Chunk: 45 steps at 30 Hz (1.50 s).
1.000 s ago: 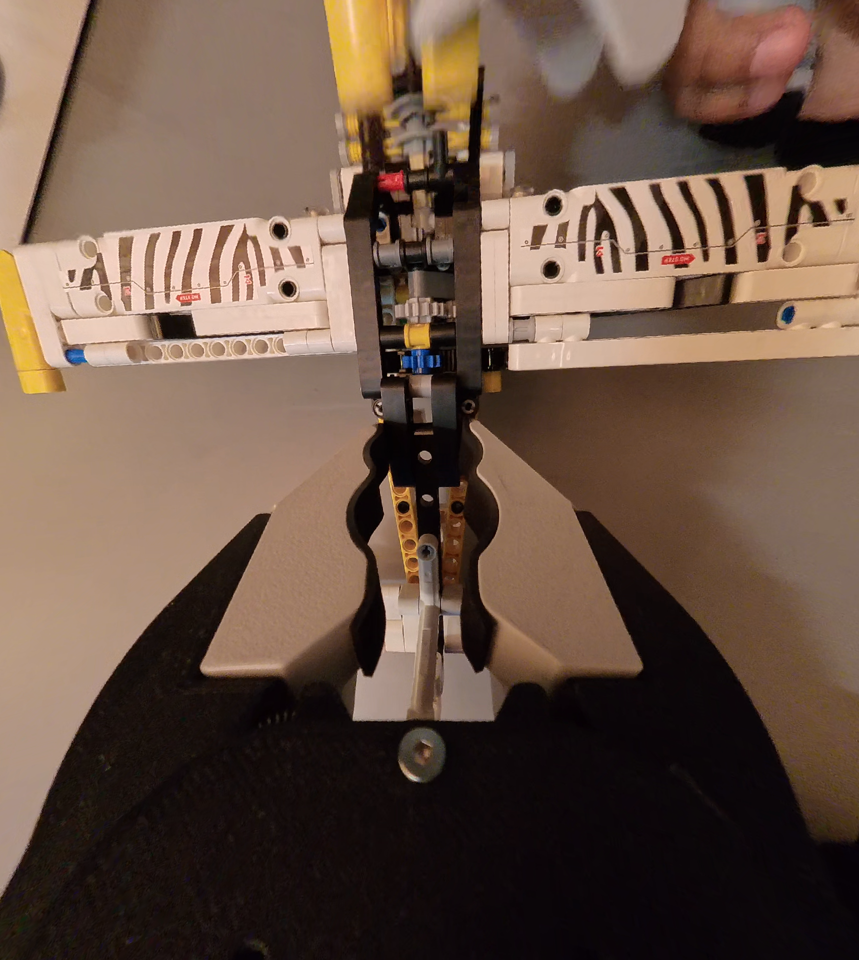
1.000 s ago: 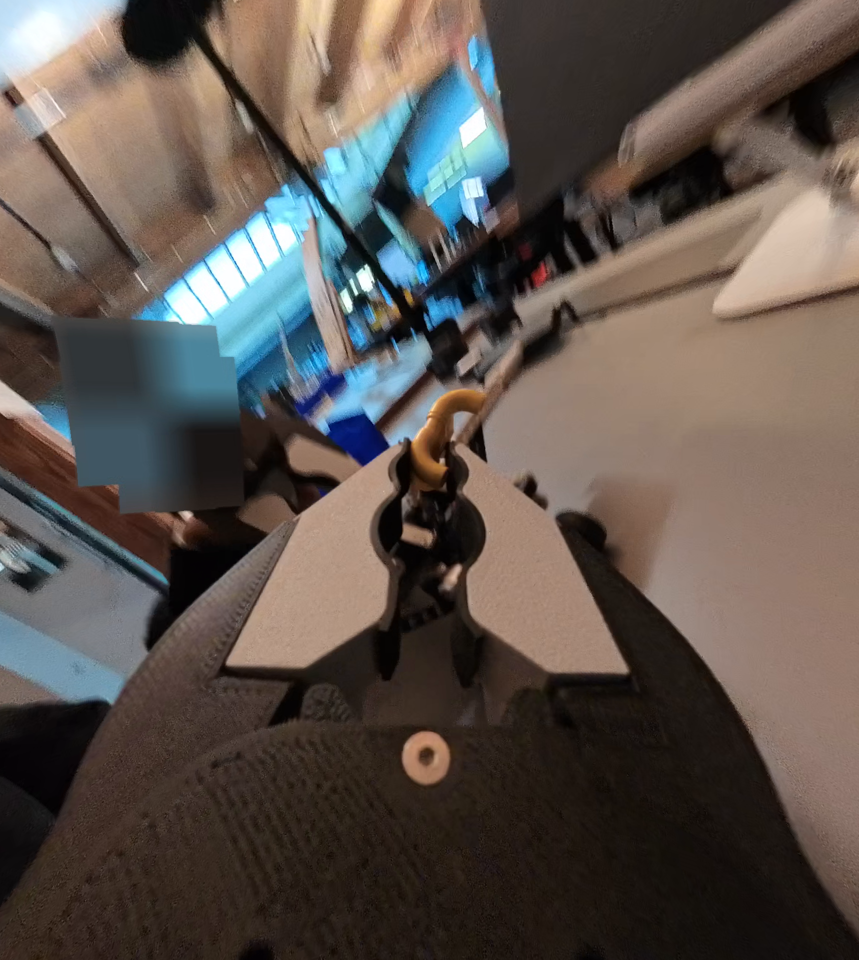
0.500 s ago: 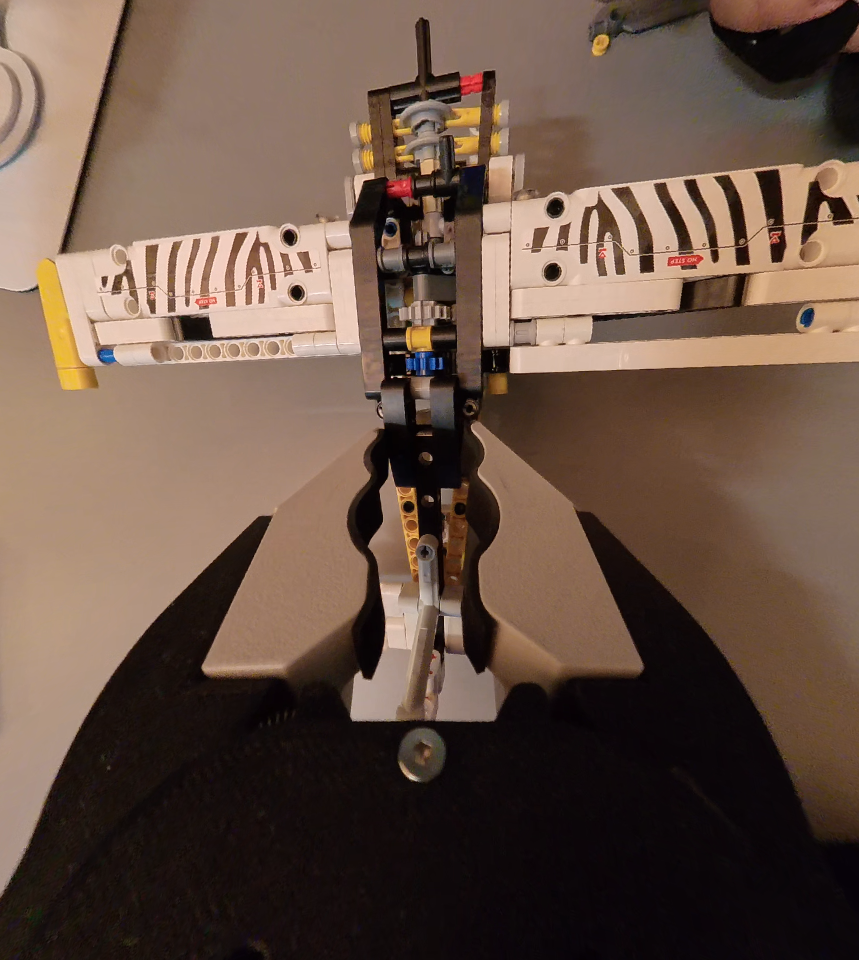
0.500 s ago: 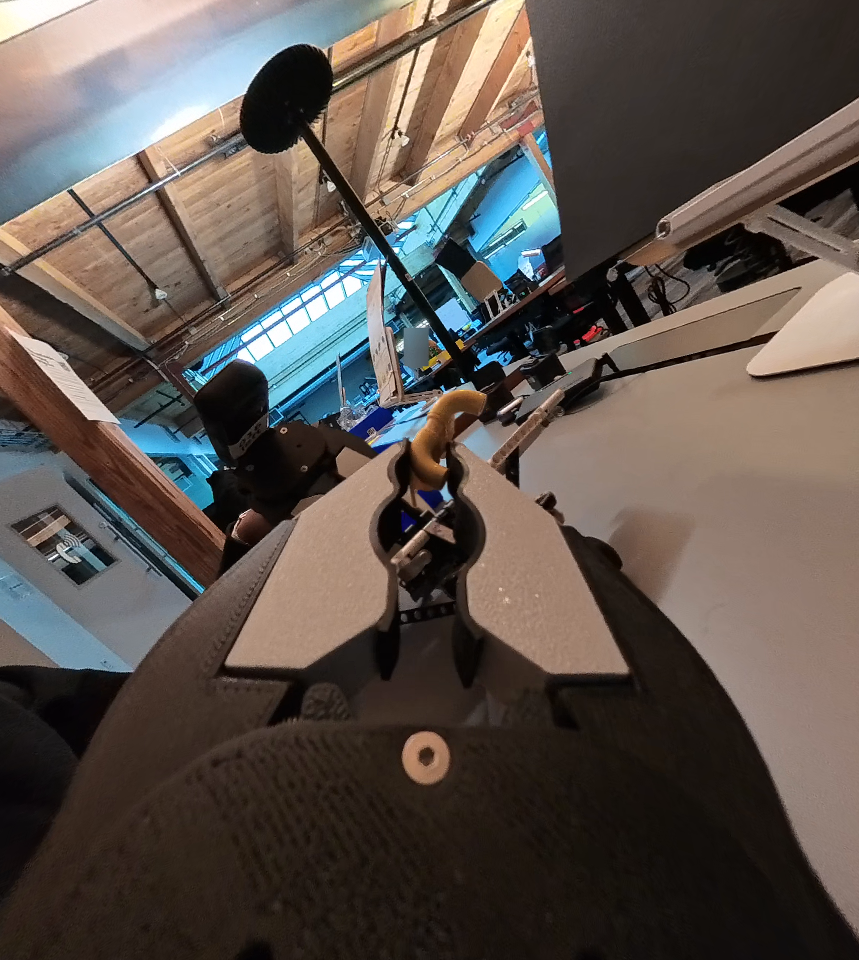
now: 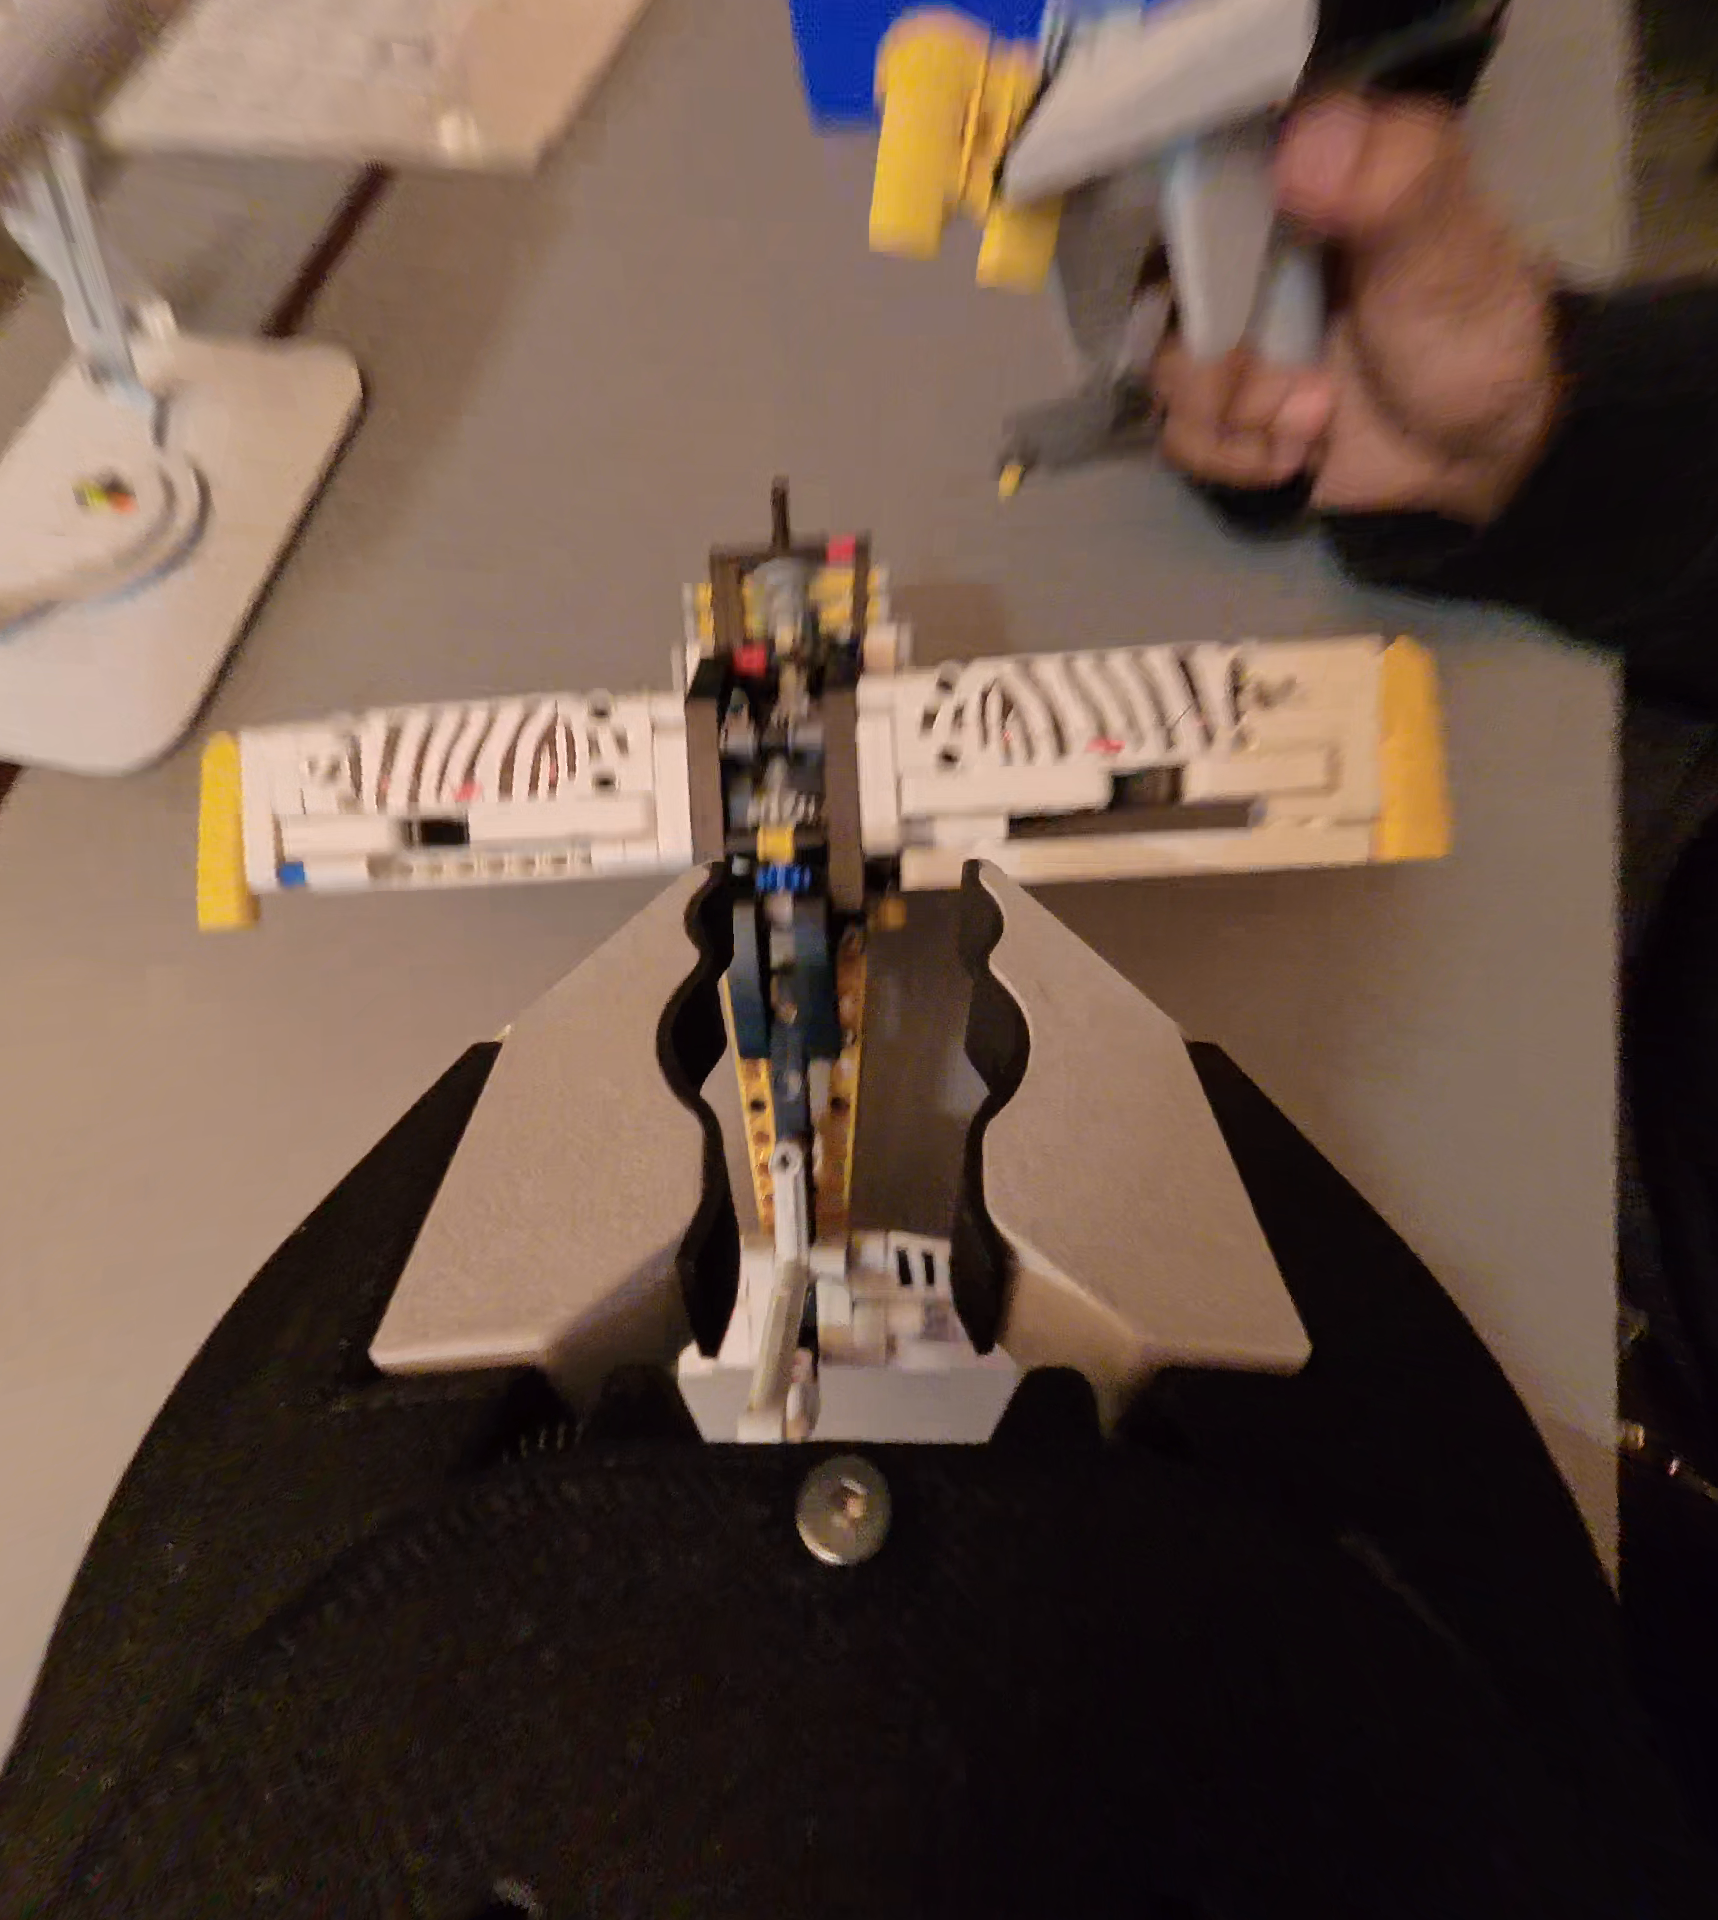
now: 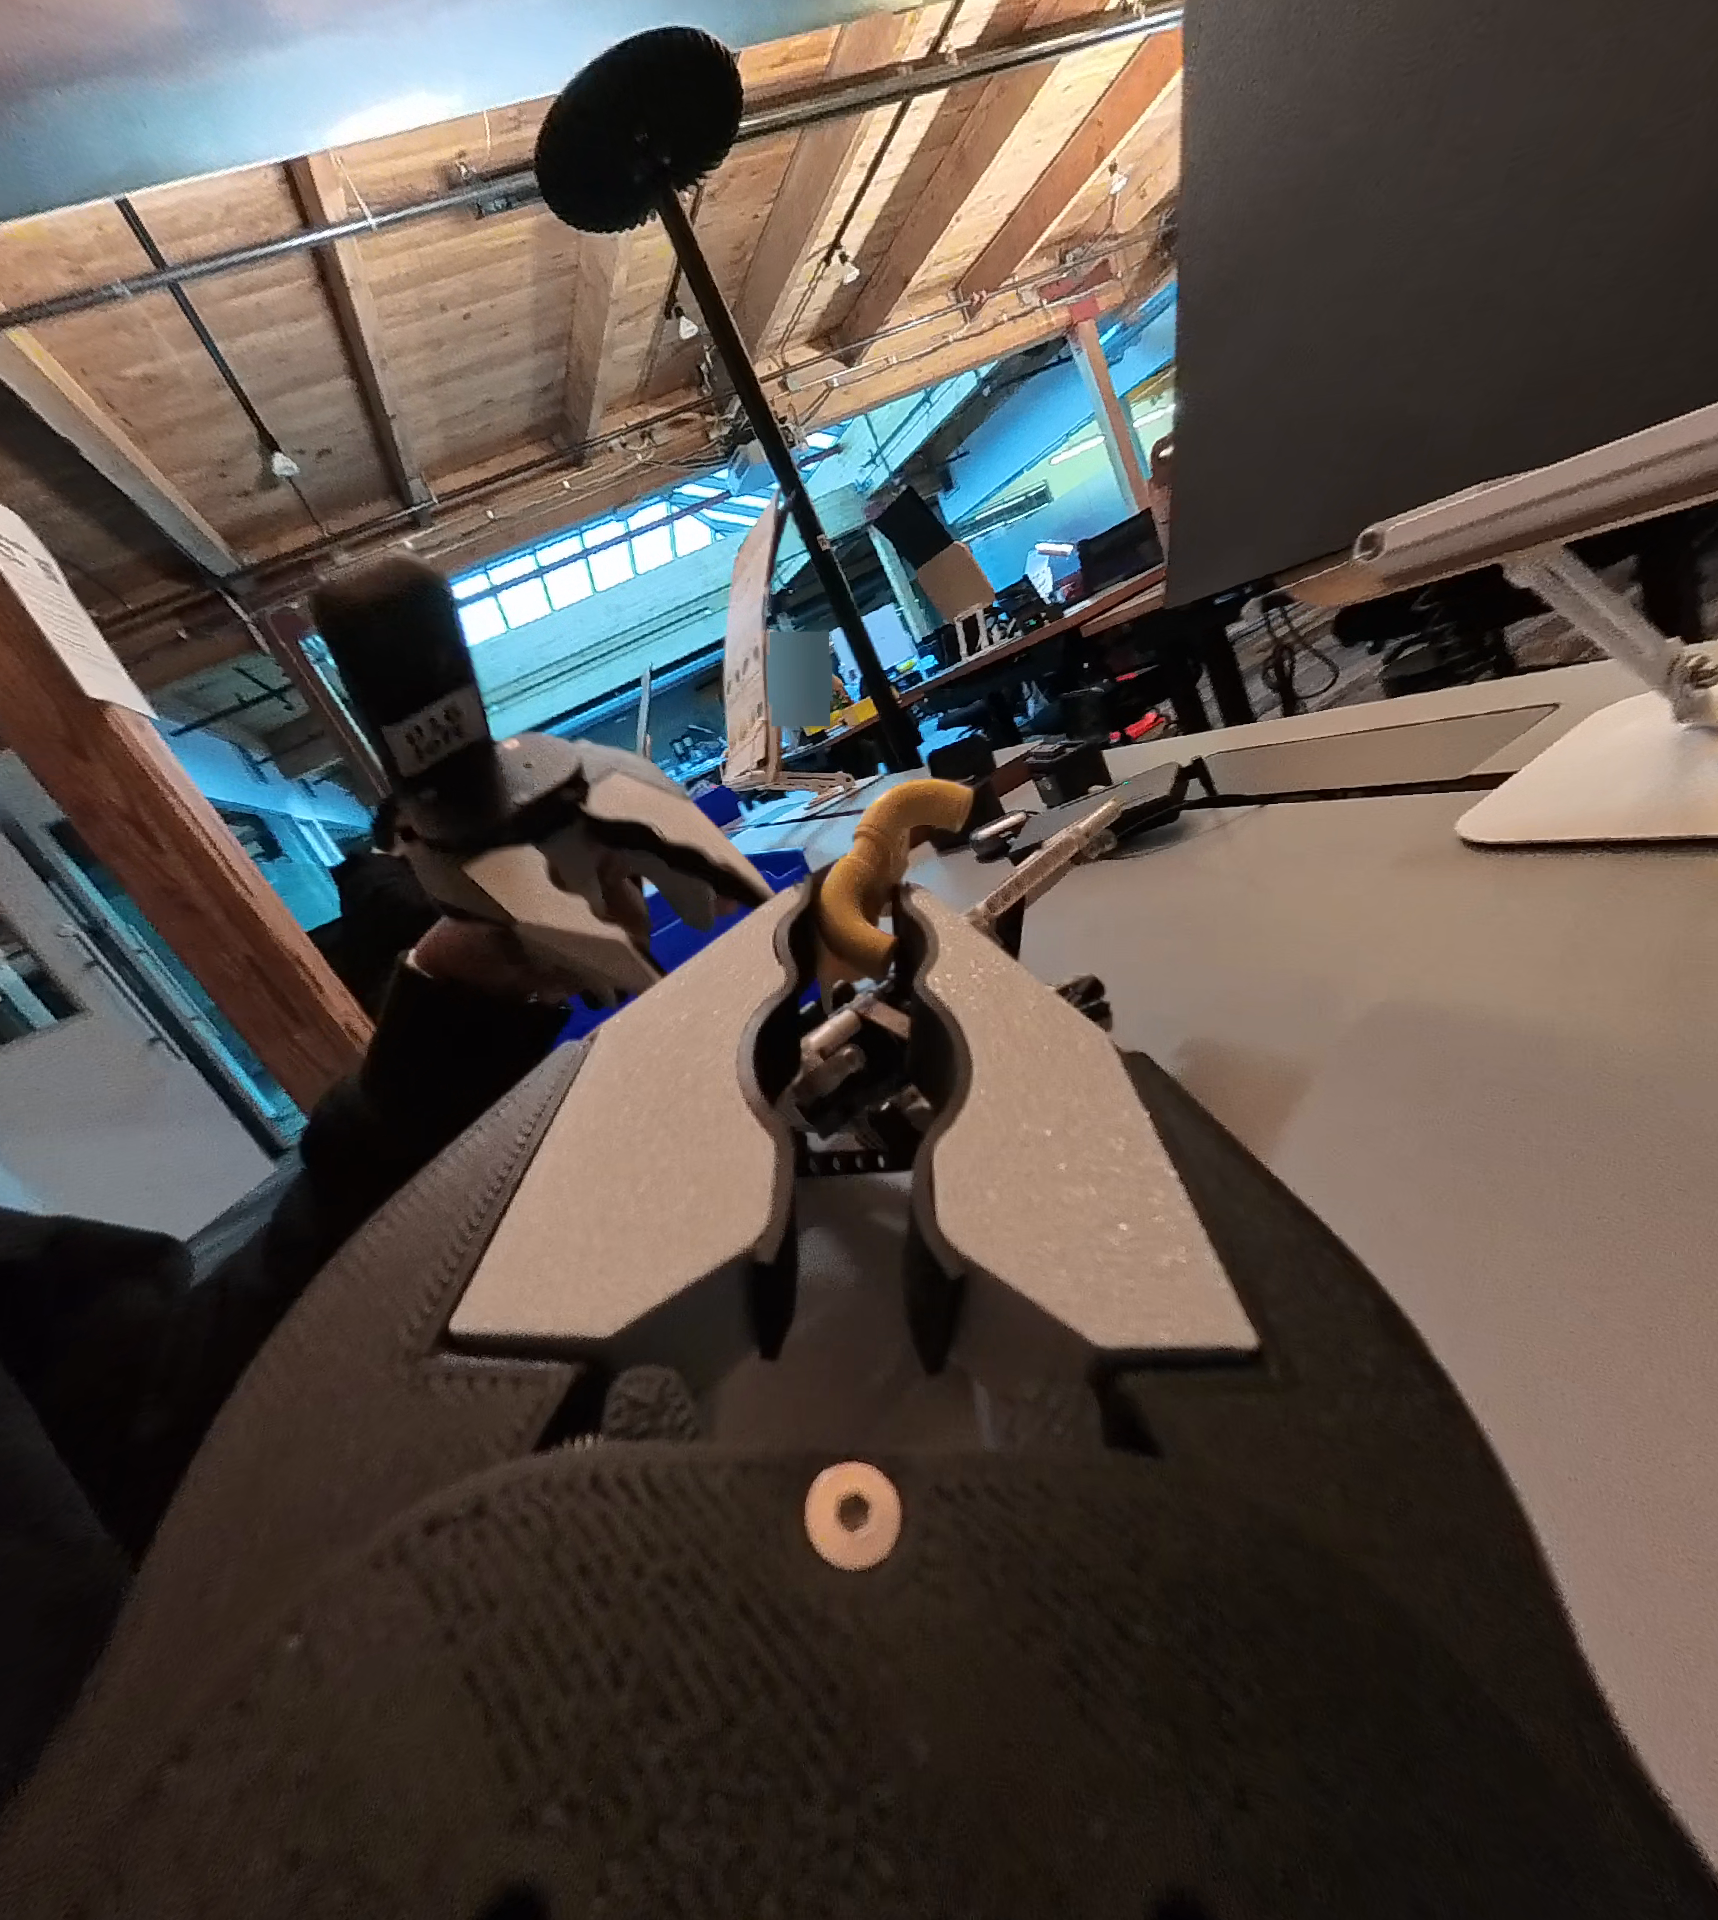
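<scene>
1. The left gripper (image 5: 839, 883) has its jaws apart. The tail boom of a white brick-built model plane with black zebra stripes and yellow wingtips (image 5: 1125, 717) runs between the two fingers; the right finger (image 5: 1073, 1049) stands clear of it, while whether the left finger touches it is not clear through the blur.
2. The plane lies flat on the grey surface (image 5: 522, 436), wings spread to either side beyond the fingertips.
3. The right gripper (image 6: 855, 914) has its jaws clamped on a curved mustard-yellow tube piece (image 6: 870, 883), with small grey and black brick parts behind it in the grasp.
4. It is lifted above the grey surface (image 6: 1457, 1091).
5. A white monitor-stand base (image 6: 1655, 779) sits further back, and a dark monitor (image 6: 1457, 260) rises above it.
</scene>
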{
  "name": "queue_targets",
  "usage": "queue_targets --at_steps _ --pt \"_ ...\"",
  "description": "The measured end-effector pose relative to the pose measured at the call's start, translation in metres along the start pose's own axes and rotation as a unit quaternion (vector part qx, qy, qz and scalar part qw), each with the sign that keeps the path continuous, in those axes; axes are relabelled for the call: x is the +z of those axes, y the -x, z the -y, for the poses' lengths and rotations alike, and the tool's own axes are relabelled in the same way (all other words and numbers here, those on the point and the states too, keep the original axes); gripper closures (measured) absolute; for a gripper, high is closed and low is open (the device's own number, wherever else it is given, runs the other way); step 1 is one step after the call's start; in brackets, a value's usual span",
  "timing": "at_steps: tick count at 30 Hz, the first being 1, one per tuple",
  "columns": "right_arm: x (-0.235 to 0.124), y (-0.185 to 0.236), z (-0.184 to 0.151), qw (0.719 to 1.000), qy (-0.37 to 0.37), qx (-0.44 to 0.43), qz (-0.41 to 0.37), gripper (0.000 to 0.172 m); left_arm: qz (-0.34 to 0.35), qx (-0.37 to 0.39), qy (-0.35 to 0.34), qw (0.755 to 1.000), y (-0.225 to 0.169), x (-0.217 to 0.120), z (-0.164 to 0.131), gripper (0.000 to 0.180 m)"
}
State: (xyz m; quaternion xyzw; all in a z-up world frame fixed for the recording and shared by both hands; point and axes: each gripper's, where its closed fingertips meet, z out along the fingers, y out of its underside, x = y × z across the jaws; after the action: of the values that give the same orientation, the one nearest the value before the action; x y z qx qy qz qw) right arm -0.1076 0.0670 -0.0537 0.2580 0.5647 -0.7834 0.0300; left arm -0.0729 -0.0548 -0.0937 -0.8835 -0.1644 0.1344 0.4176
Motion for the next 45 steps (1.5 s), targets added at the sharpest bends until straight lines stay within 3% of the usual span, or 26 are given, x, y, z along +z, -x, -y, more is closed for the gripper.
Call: queue_targets --at_steps 3,7,11,13,15,17,20,24,27,32,36,38,41,45 --pt "-0.014 0.003 -0.001 1.0 -0.005 -0.02 -0.012 0.161 0.001 0.01 -0.127 0.992 -0.011 -0.013 0.049 0.138" --pt "-0.039 0.01 0.001 0.999 -0.017 -0.031 -0.015 0.16 -0.06 -0.014 -0.291 0.955 -0.054 -0.022 0.115 0.14" --pt "-0.073 0.009 0.002 0.995 -0.012 -0.083 -0.053 0.16 -0.197 0.006 -0.404 0.894 -0.151 -0.017 0.161 0.149" --pt "-0.093 0.009 0.007 0.99 -0.02 -0.111 -0.085 0.16 -0.246 -0.003 -0.41 0.878 -0.198 0.001 0.169 0.152" --pt "-0.112 0.01 0.01 0.985 -0.034 -0.128 -0.111 0.16 -0.224 -0.005 -0.374 0.9 -0.223 0.038 0.164 0.151" --pt "-0.127 0.014 0.015 0.984 -0.054 -0.122 -0.114 0.16 -0.106 0.027 -0.332 0.937 -0.218 0.077 0.149 0.148" --pt "-0.137 0.031 0.016 0.993 -0.057 -0.097 -0.044 0.16 0.019 0.098 -0.297 0.95 -0.207 0.1 0.133 0.148" --pt "-0.155 0.031 0.029 0.984 -0.088 -0.14 -0.07 0.16 0.015 0.059 -0.303 0.951 -0.202 0.1 0.12 0.147" --pt "-0.156 0.03 0.028 0.987 -0.086 -0.123 -0.058 0.16 0.036 0.039 -0.285 0.957 -0.191 0.098 0.099 0.146" --pt "-0.154 0.026 0.027 0.99 -0.089 -0.093 -0.049 0.16 0.066 0.008 -0.254 0.965 -0.173 0.091 0.073 0.145" --pt "-0.153 0.024 0.026 0.991 -0.086 -0.09 -0.053 0.16 0.032 0.008 -0.269 0.963 -0.178 0.073 0.079 0.171" --pt "-0.152 0.024 0.024 0.991 -0.082 -0.094 -0.057 0.16 0.028 0.017 -0.275 0.961 -0.185 0.063 0.083 0.169" --pt "-0.15 0.023 0.023 0.991 -0.077 -0.094 -0.059 0.16 0.072 0.038 -0.29 0.954 -0.18 0.034 0.089 0.16" --pt "-0.149 0.021 0.022 0.992 -0.077 -0.087 -0.057 0.16 0.207 0.06 -0.28 0.935 -0.108 -0.029 0.084 0.144"
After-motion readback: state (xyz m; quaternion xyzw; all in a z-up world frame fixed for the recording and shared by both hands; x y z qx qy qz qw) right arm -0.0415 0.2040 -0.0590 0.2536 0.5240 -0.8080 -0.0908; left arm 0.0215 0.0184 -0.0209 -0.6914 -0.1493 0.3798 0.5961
